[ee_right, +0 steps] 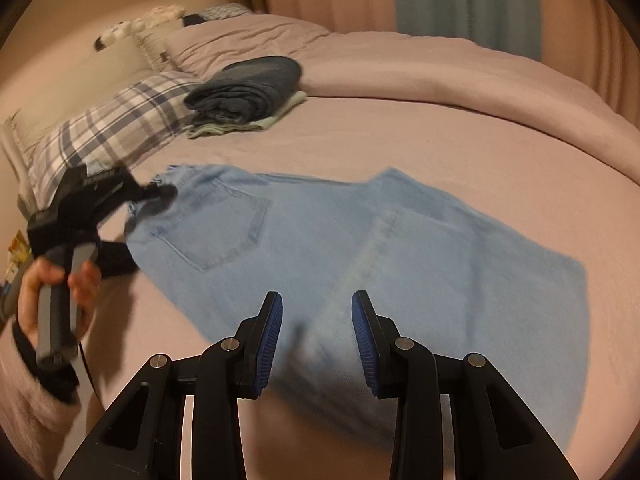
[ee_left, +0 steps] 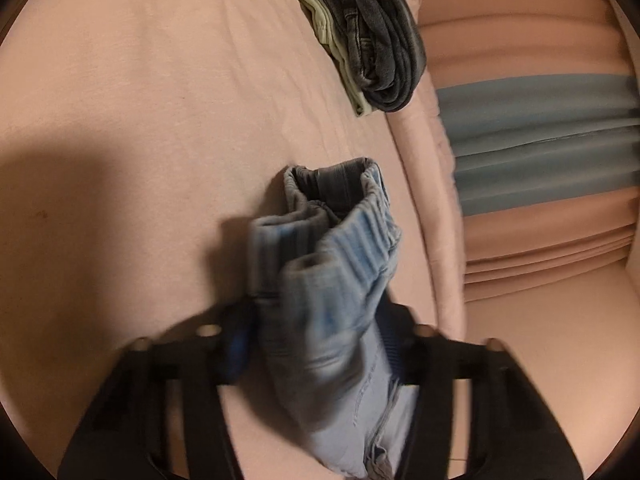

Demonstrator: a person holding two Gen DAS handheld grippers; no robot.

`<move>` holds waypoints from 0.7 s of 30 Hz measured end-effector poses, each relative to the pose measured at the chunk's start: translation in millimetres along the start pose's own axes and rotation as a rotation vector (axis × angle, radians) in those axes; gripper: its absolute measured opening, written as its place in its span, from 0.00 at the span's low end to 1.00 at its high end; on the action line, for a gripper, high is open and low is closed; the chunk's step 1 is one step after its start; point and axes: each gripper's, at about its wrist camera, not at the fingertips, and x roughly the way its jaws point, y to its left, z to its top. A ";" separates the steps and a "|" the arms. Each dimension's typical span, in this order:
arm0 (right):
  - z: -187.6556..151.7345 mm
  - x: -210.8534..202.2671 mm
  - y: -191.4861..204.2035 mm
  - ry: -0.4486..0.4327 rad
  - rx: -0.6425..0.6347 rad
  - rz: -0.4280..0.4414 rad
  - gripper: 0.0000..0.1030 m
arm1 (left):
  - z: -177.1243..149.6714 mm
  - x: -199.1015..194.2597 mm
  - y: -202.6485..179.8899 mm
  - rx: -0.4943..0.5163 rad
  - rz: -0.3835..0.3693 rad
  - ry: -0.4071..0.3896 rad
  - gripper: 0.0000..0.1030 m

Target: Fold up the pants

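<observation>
Light-blue jeans (ee_right: 360,240) lie on our pink bed (ee_right: 440,120) — left gripper (ee_left: 320,320) pinches their waistband, right gripper (ee_right: 317,340) hangs half-open, holding nothing.

Light-blue denim pants (ee_right: 320,240) lie flat mid-bed on the pink sheet (ee_right: 440,128); waistband end left, beside plaid pillow (ee_right: 108,136). Stack of folded dark jeans over pale-green garment (ee_right: 244,92) sits behind pants, just right of pillow. Striped curtain (ee_left: 532,140) beyond bed edge.

The pants (ee_right: 320,236) are seen as light blue denim, the bed (ee_right: 400,128) sheet pink, the pillow (ee_right: 112,132) plaid blue-white; the folded stack (ee_right: 248,88) appears dark grey.
</observation>
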 end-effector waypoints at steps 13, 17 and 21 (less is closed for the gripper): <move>48.7 109.5 -18.9 0.188 0.164 -0.009 0.14 | -33.5 -23.3 -86.1 0.457 -0.044 -0.052 0.27; 48.0 98.2 -23.6 0.200 0.183 0.026 0.15 | -49.3 -27.7 -107.8 0.540 -0.062 -0.056 0.27; 23.6 59.6 -28.8 0.163 0.249 0.078 0.15 | -58.4 -26.1 -118.6 0.584 -0.057 -0.059 0.27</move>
